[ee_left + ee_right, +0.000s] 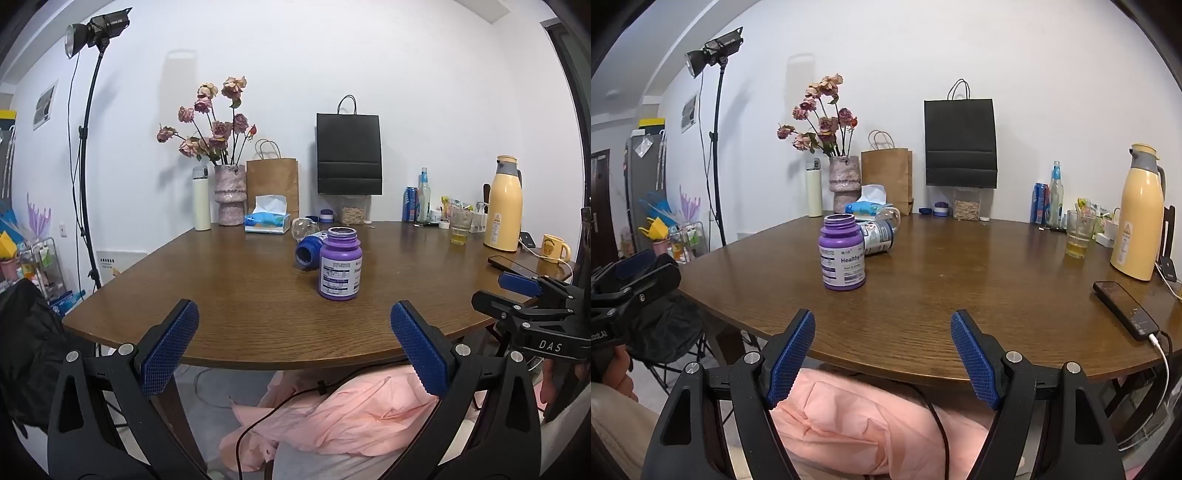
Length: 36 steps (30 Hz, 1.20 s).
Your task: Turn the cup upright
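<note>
Both tools are held back at the near edge of the round wooden counter (236, 295), each with its blue-padded jaws spread wide and nothing between them. The left tool (293, 345) points across the counter at the purple bottle (340, 264), which stands upright with its mouth uncovered, ahead of the tool and a little to its right, well apart from the fingertips. Just behind that bottle and touching or nearly touching it lies a blue bottle (308, 253) on its side, its open mouth turned toward the left tool. Behind the blue bottle, farther from the tool, a clear glass cup (303, 228) lies tipped on its side beside the tissue box (267, 221). From the right tool (882, 354) the purple bottle (843, 253) sits ahead and to the left, the blue bottle (878, 236) just behind it, and the glass cup (889, 216) farther back, partly hidden by the bottles. A black phone (1124, 310) with a white cable lies on the counter to the right tool's right, and a yellow thermos jug (1137, 214) stands beyond it. Below both tools, pink fabric (857, 424) shows under the counter's edge.
</note>
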Available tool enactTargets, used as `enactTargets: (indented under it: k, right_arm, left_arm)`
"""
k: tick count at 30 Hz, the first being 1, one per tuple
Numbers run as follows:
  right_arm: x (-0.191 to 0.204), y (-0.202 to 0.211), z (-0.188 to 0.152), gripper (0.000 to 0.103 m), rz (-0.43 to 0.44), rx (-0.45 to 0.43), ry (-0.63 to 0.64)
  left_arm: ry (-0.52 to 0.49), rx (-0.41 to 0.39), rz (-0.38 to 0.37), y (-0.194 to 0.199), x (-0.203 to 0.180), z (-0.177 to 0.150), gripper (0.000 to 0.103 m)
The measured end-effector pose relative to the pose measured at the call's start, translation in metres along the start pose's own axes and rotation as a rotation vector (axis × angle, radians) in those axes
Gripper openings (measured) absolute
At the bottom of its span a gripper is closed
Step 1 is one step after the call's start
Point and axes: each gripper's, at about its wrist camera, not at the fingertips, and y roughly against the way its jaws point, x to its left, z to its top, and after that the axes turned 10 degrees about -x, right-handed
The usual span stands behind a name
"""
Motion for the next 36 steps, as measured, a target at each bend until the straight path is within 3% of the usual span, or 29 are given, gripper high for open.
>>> enactTargets:
  k: [36]
  right_arm:
    - [0.0013, -0.0003, -0.0001, 0.081, 0.000, 0.009, 0.007]
  left_arm:
    - [-0.003, 0.003, 0.004, -0.0002, -0.0035, 0.0025, 0.103]
